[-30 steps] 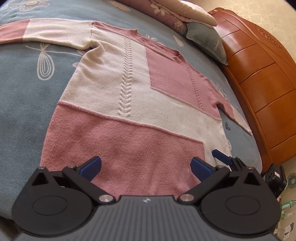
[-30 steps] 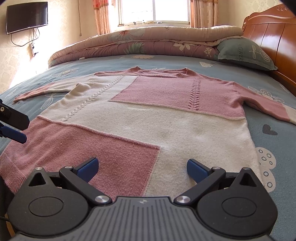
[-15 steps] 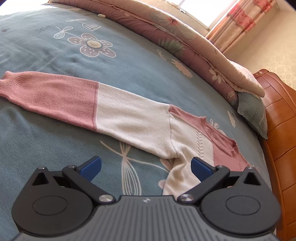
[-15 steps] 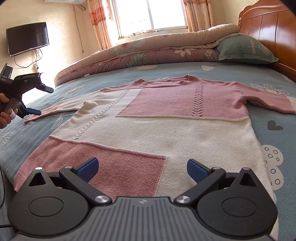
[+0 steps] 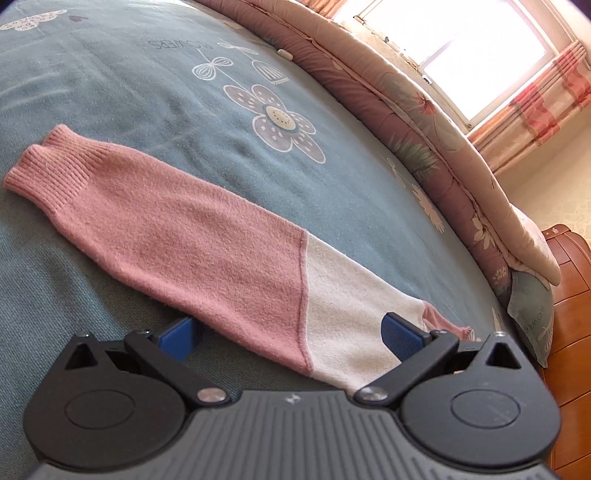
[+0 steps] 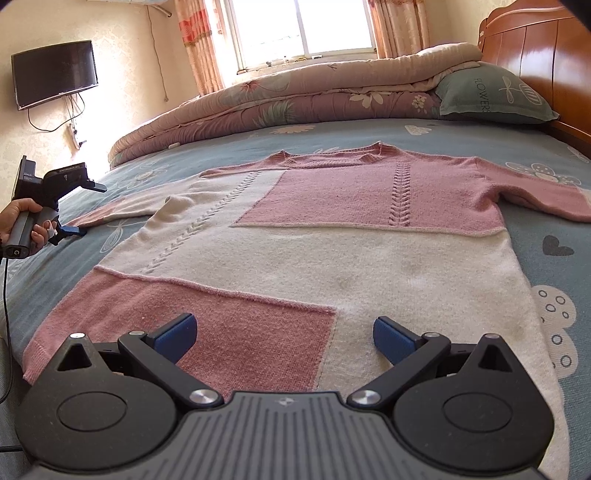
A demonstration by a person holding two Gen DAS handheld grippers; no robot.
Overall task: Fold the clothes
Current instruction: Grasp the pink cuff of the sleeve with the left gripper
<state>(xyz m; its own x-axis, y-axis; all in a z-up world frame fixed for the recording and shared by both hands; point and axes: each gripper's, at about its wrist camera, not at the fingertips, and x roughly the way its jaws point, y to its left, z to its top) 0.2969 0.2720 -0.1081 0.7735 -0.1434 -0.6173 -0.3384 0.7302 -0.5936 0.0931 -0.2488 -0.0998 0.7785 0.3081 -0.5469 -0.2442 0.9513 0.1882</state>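
A pink and cream knitted sweater point(image 6: 332, 236) lies flat, front up, on the blue bedspread point(image 6: 546, 147). Its left sleeve point(image 5: 192, 236) stretches out across the bed, pink at the cuff and cream toward the shoulder. My left gripper point(image 5: 291, 334) is open right at the sleeve, with its blue pads on either side of the sleeve's width. From the right wrist view the left gripper point(image 6: 68, 230) appears at the far left, held by a hand point(image 6: 22, 221). My right gripper point(image 6: 284, 334) hovers open over the sweater's hem, holding nothing.
A rolled floral quilt point(image 6: 295, 96) lies along the far side of the bed, with a grey-green pillow point(image 6: 495, 96) against the wooden headboard point(image 6: 535, 48). A television point(image 6: 55, 79) hangs on the left wall, and a window point(image 6: 306, 26) is behind the quilt.
My left gripper swung away from the sweater's hem to the left sleeve and came down close to it. The right gripper drew back slightly and stayed open over the hem.
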